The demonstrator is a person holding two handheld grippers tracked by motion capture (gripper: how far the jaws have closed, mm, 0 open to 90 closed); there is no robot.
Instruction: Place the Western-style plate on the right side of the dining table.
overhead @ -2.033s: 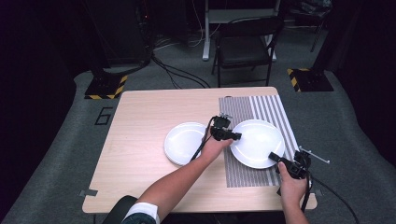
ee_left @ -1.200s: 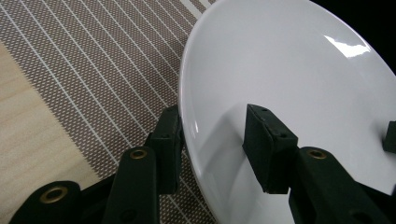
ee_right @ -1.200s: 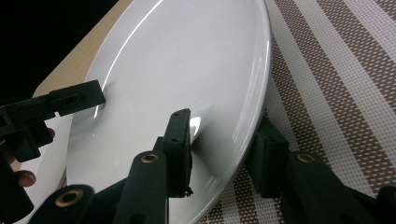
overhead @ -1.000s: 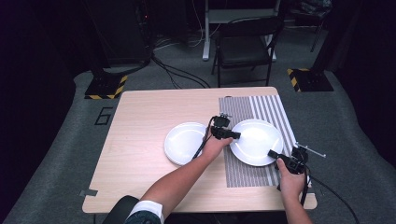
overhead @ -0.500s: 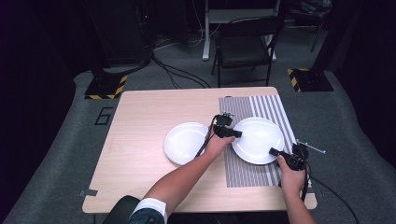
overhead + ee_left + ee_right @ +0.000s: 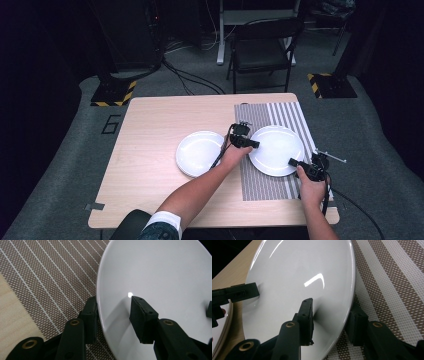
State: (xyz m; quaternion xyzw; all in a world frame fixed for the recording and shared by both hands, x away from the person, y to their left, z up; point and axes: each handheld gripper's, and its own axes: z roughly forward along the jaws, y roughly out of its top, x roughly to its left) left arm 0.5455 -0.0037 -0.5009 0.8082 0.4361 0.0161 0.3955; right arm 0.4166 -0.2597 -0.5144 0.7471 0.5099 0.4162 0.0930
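Plate (image 6: 276, 149), white, round, one of two on the table (image 6: 150, 165); lying on the striped placemat (image 6: 265, 185) at the table's right half in the high view. Second plate (image 6: 199, 153), one, white, resting on bare wood just left of the mat, untouched. Left gripper (image 6: 246, 142) at the mat plate's left rim, right gripper (image 6: 302, 167) at its near right rim; two hands, two forearms, entering from the bottom edge. Beyond the table: one folding chair (image 6: 262, 52), two yellow-and-black striped bases (image 6: 114, 92) on grey floor.

Left gripper view: two black jaws straddling the plate (image 6: 160, 272) rim, one under the edge against the placemat (image 6: 50, 272), one on the white upper surface; closed onto the rim. One corner of pale table wood (image 6: 10, 315) at lower left.

Right gripper view: two black jaws likewise set either side of the plate (image 6: 294, 270) rim, one above on the glaze, one below beside the placemat (image 6: 392, 277); clamped on the edge. Left gripper (image 6: 237, 293) seen at the far rim. Edge of the second plate (image 6: 224, 325) at lower left, one.
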